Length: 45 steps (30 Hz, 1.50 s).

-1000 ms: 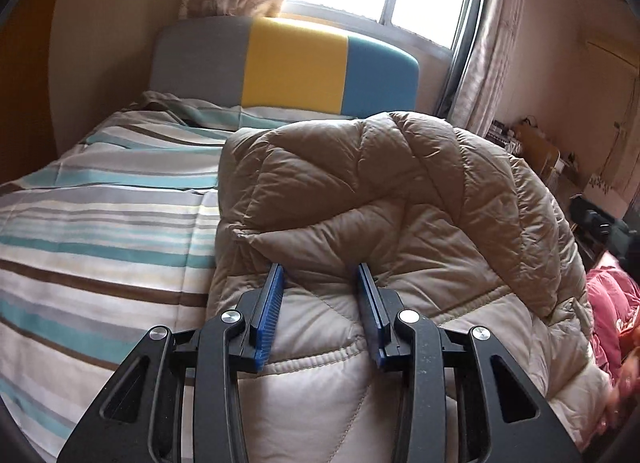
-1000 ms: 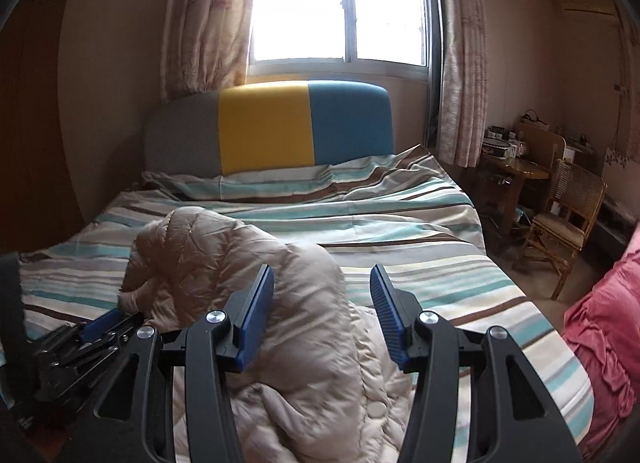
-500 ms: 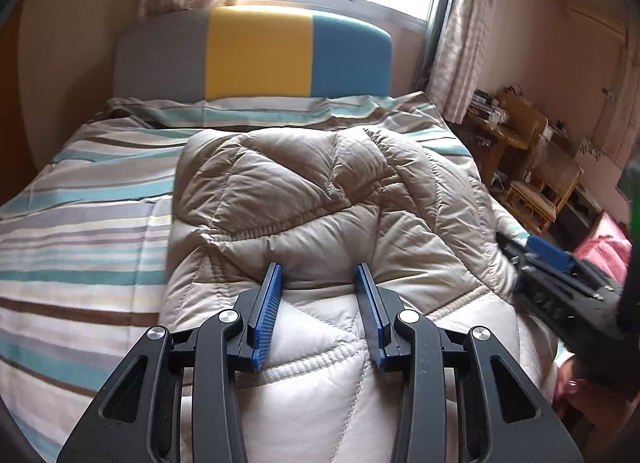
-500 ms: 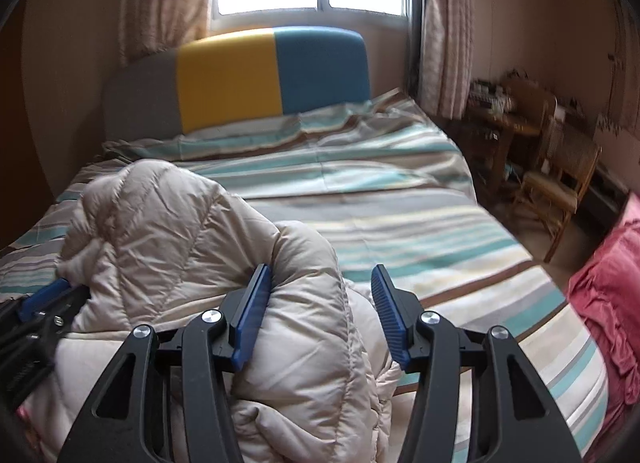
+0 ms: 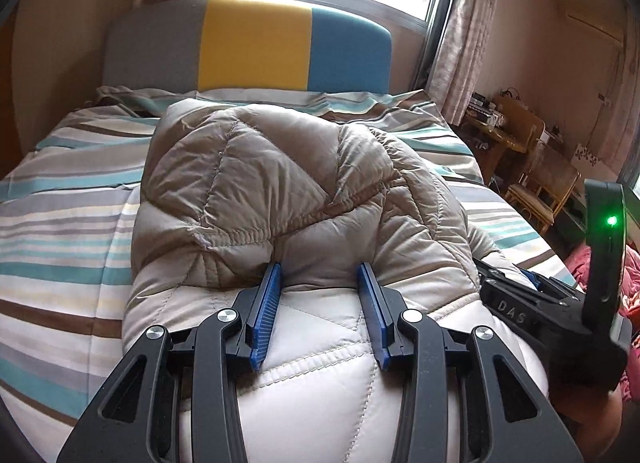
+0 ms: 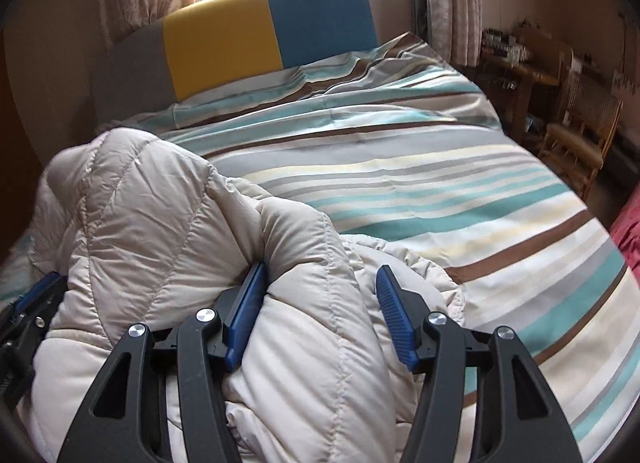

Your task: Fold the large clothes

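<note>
Lowered the quilted beige coat (image 5: 280, 199) onto the striped bed (image 5: 60, 231), folded half laid ahead of both grippers. Left gripper (image 5: 320, 287) clamped a puffy ridge; right gripper (image 6: 320, 283) half-wide, coat between its blue pads (image 6: 394, 315). Fold apparently landed, release probably near.

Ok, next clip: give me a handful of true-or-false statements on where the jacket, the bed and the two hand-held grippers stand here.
1. The beige puffer jacket lies on the striped bedding. True.
2. The headboard is one solid red. False: it has grey, yellow and blue panels.
3. Jacket fabric sits between the left hand-held gripper pads. True.
4. The right hand-held gripper is over bare floor. False: padded jacket fills its gap, and its jaws are not shut tight on it.
5. A wooden chair stands beside the bed. True.
</note>
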Available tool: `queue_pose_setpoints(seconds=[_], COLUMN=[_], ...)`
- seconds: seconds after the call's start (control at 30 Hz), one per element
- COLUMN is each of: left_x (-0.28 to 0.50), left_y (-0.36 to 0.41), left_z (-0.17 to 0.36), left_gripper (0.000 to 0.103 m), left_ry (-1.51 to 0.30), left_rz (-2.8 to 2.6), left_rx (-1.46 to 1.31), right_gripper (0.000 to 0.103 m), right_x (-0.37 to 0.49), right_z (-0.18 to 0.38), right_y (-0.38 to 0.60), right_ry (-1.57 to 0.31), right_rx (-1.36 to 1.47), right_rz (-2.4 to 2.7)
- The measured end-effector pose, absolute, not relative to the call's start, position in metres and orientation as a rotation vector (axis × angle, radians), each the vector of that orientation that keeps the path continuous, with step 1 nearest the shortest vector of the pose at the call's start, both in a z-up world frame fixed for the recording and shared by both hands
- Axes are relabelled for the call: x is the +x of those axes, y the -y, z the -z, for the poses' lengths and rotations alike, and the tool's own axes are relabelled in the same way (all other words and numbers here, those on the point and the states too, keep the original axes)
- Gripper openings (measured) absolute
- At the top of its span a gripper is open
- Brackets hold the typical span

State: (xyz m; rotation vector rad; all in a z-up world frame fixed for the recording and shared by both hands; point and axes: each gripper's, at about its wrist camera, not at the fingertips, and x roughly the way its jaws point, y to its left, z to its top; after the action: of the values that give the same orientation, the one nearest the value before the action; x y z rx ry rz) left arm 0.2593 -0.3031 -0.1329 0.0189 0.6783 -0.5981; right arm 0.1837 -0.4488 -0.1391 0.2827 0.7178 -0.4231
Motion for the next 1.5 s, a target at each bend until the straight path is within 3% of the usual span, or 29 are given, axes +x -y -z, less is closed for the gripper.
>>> queue_pose_setpoints(seconds=[0.17,0.3,0.5,0.73,1.1,1.5], left_x=[0.25,0.246,0.276,0.31,0.323,0.316], left_y=[0.302,0.302,0.317,0.353,0.368,0.363], left_z=[0.127,0.104,0.074,0.087,0.124,0.134], left_gripper=[0.042,0.061,0.071,0.073,0.082,0.084], left_ry=[-0.669,-0.713,-0.72,-0.804,-0.818,-0.8], left_rz=[0.589,0.592,0.514,0.468,0.483,0.459], left_rx=[0.029,0.01,0.1,0.205,0.214,0.191], right_gripper=[0.055,0.056,0.056,0.055,0.055,0.056], right_x=[0.182,0.18,0.184,0.205,0.232,0.25], right_z=[0.143,0.137,0.107,0.063,0.135,0.158], right_y=[0.448,0.447,0.456,0.471,0.487,0.482], right_ry=[-0.71,-0.717,-0.77,-0.698,-0.798,-0.822], right_rx=[0.283,0.274,0.248,0.27,0.358,0.269], right_rz=[0.425,0.411,0.364,0.338,0.378,0.446])
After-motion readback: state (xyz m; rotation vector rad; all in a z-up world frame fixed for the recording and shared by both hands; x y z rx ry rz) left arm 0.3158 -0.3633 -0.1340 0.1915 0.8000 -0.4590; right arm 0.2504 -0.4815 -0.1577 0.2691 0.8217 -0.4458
